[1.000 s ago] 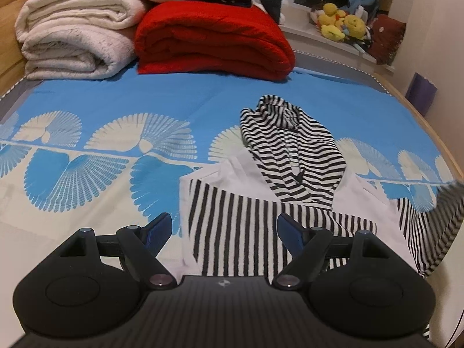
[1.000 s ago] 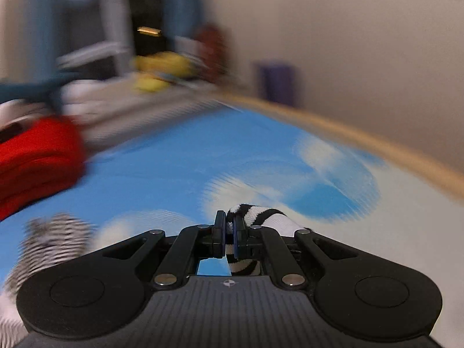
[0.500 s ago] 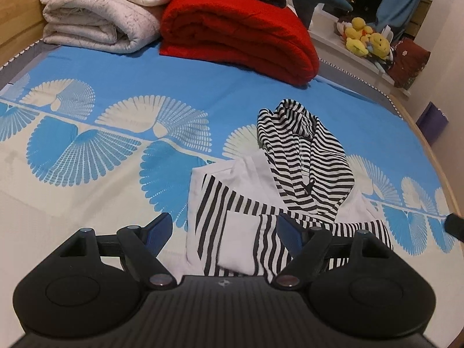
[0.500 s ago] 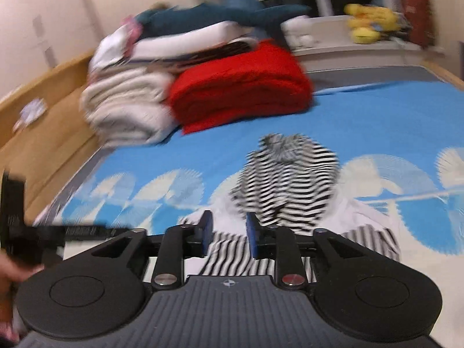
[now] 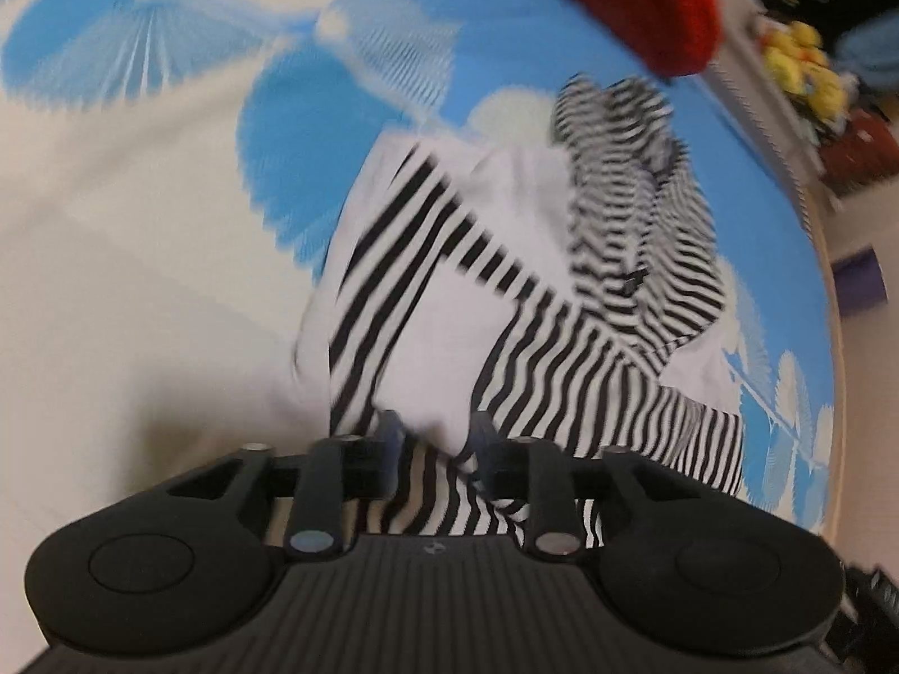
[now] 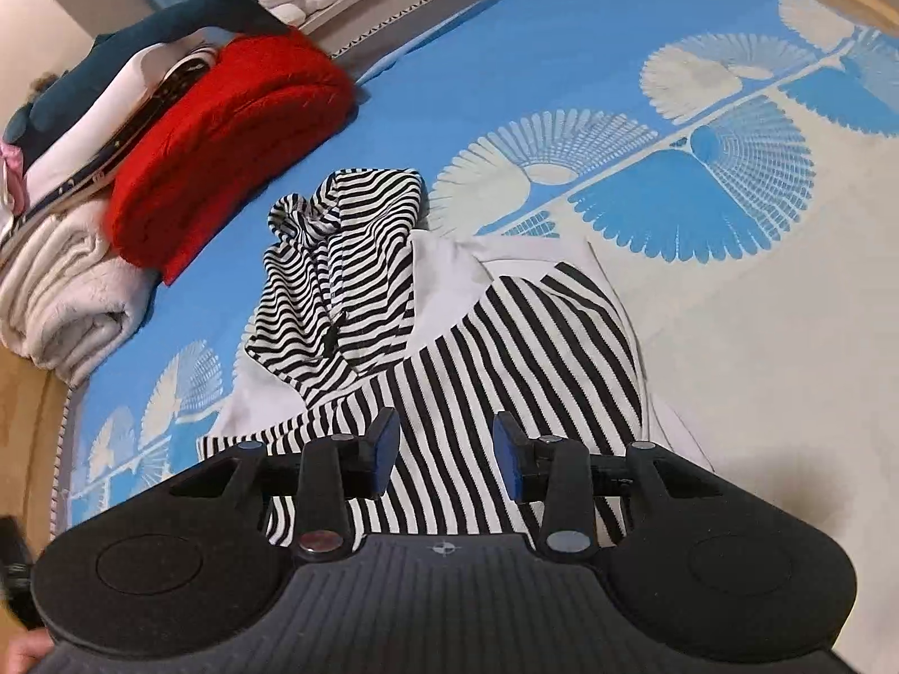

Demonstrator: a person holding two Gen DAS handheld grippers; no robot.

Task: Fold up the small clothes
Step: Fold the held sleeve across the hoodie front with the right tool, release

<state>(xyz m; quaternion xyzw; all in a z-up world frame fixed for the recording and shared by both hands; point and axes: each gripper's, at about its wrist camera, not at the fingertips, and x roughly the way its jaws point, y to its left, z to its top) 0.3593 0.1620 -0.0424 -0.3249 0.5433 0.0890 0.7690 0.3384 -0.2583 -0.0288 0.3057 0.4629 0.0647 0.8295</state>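
Observation:
A small black-and-white striped hoodie (image 6: 505, 348) lies flat on the bed, its hood (image 6: 348, 247) towards the stacked blankets and a striped sleeve folded across the body. In the blurred left wrist view the hoodie (image 5: 562, 337) fills the middle. My left gripper (image 5: 435, 443) is low over its near edge. Its jaws are closing, with a white fold of the cloth (image 5: 432, 421) bulging between them. My right gripper (image 6: 446, 449) hovers over the striped body. Its jaws are opening and nothing is pinched between them.
The blue sheet with pale fan prints (image 6: 702, 180) covers the bed. A folded red blanket (image 6: 225, 129) and cream blankets (image 6: 67, 292) are stacked at the far end. Yellow plush toys (image 5: 803, 62) sit on a ledge beyond. A wooden bed rim (image 6: 22, 421) runs along the left.
The left gripper dropped down to the hoodie's near edge and narrowed its jaws around a white fold. The right gripper let go of the striped sleeve, swung round over the hoodie and opened.

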